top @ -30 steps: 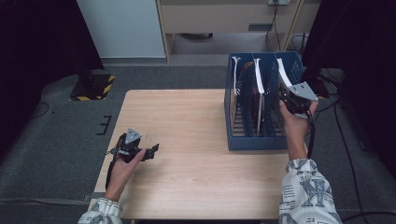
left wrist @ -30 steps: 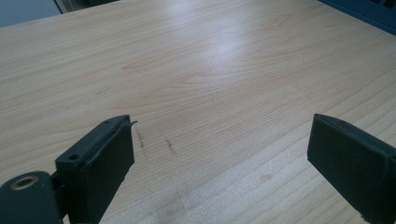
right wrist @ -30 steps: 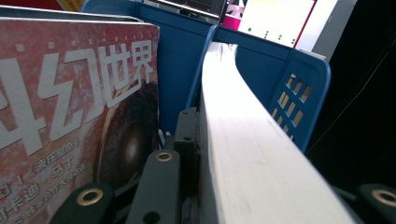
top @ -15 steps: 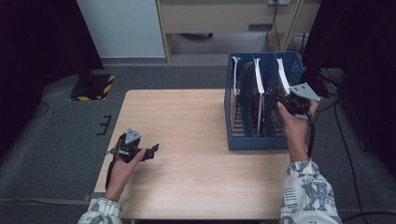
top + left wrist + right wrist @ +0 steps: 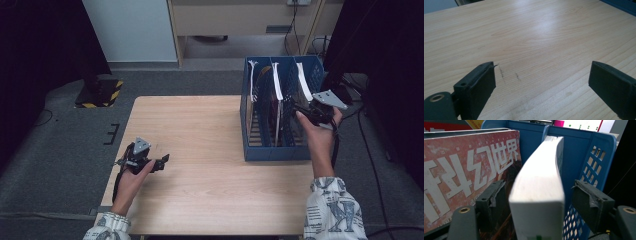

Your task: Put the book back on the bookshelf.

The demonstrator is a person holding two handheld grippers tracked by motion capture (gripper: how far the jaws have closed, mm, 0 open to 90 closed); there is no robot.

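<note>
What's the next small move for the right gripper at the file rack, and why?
Probably draw the right gripper straight back. Its jaws have just been opening and stand apart from the white book, which sits upright between them in the blue rack, so the book looks placed.

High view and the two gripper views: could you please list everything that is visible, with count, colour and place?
Table: one, light wood, centre.
File rack: one, blue, three slots, right side of table.
White book: one, white page edges, upright in the rack's right slot, between the right gripper's jaws.
Red book: one, red cover with white characters, in the next slot.
Cabinet: one, pale grey, behind the table.
Left gripper: one, black, low over the table's left part, open.
Right gripper: one, black, at the rack; jaws have just been opening, pads clear of the white book.
</note>
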